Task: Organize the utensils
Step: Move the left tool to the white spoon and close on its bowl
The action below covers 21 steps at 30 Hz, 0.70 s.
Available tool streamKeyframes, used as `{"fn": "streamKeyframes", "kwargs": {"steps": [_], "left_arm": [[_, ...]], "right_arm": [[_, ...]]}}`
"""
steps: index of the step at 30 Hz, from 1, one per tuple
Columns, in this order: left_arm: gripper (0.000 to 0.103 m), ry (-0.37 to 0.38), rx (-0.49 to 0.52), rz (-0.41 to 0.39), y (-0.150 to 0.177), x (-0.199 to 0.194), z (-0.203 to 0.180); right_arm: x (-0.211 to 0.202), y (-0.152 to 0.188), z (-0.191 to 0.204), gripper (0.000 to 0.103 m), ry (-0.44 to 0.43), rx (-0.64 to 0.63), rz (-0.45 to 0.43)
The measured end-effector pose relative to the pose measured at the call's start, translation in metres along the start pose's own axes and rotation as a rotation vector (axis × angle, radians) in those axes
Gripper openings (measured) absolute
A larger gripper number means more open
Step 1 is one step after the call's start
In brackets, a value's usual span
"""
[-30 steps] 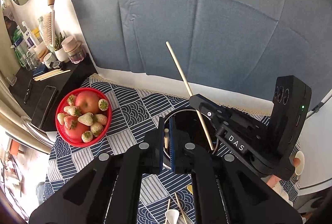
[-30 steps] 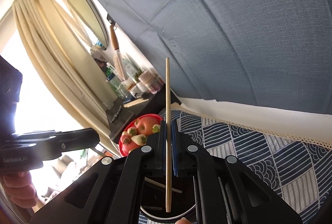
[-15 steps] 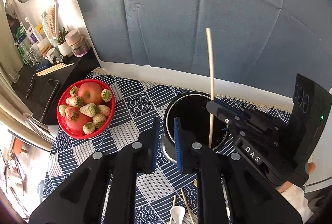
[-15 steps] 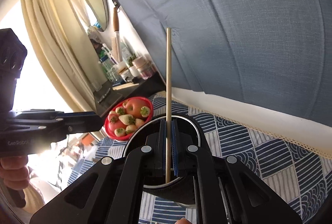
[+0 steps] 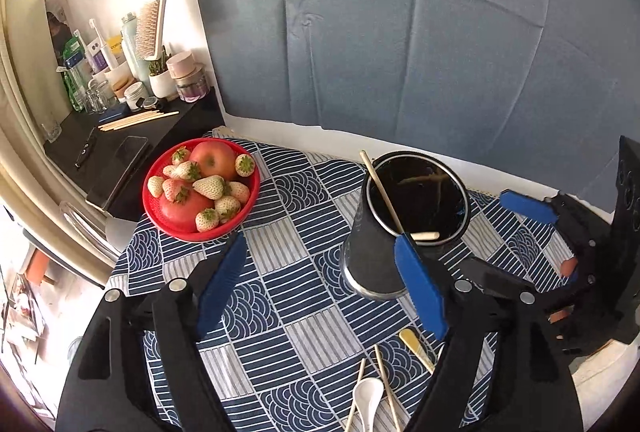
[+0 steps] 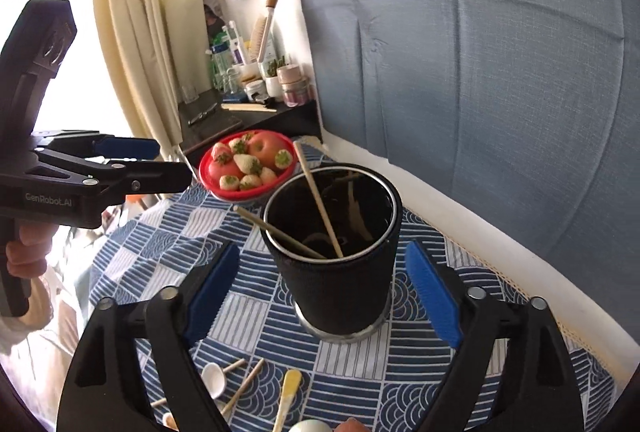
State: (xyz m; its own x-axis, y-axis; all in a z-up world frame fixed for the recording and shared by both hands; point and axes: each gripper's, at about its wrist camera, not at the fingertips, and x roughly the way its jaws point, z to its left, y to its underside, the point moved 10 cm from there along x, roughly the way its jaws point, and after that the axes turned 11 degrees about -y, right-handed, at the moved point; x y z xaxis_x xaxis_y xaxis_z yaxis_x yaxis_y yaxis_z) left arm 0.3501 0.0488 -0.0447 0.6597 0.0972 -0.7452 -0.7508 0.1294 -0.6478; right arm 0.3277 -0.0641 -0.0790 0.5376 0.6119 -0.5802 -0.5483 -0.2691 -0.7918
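- Left wrist view: the left gripper (image 5: 320,280) has just been opening; its blue fingers (image 5: 420,292) are spread wide and nothing is held between them.
- A thin wooden chopstick (image 5: 382,192), clamped a second ago, is now seen leaning inside the tall black cylindrical holder (image 5: 400,224) on the counter (image 5: 288,272) covered with blue patterned cloth.
- Remaining utensils, a white ceramic spoon (image 5: 370,398) among them, are cut off at the bottom edge.
- Right wrist view: the right gripper (image 6: 322,288) has likewise just been opening; nothing is gripped, and the holder is framed between its fingers, untouched.
- Two chopsticks are counted inside, so two deliveries are judged done; the holder's bottom is too dark to read.
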Motion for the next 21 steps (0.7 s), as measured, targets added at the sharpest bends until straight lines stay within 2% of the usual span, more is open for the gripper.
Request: {"fn": "streamKeyframes", "kwargs": {"steps": [4,13,21], "left_arm": [[0.084,-0.008,-0.001,0.023,0.021,0.001,0.007],[0.084,-0.043,-0.018,0.078,0.063,0.005,0.017],[0.084,-0.062,-0.043,0.134,0.103,0.007,0.022]], "right_arm": [[-0.007,0.016,-0.002,0.088,0.021,-0.007,0.053],[-0.013,0.053,0.0,0.088,0.028,-0.002,0.133],[-0.007,0.085,0.016,0.088,-0.014,-0.033,0.225]]}}
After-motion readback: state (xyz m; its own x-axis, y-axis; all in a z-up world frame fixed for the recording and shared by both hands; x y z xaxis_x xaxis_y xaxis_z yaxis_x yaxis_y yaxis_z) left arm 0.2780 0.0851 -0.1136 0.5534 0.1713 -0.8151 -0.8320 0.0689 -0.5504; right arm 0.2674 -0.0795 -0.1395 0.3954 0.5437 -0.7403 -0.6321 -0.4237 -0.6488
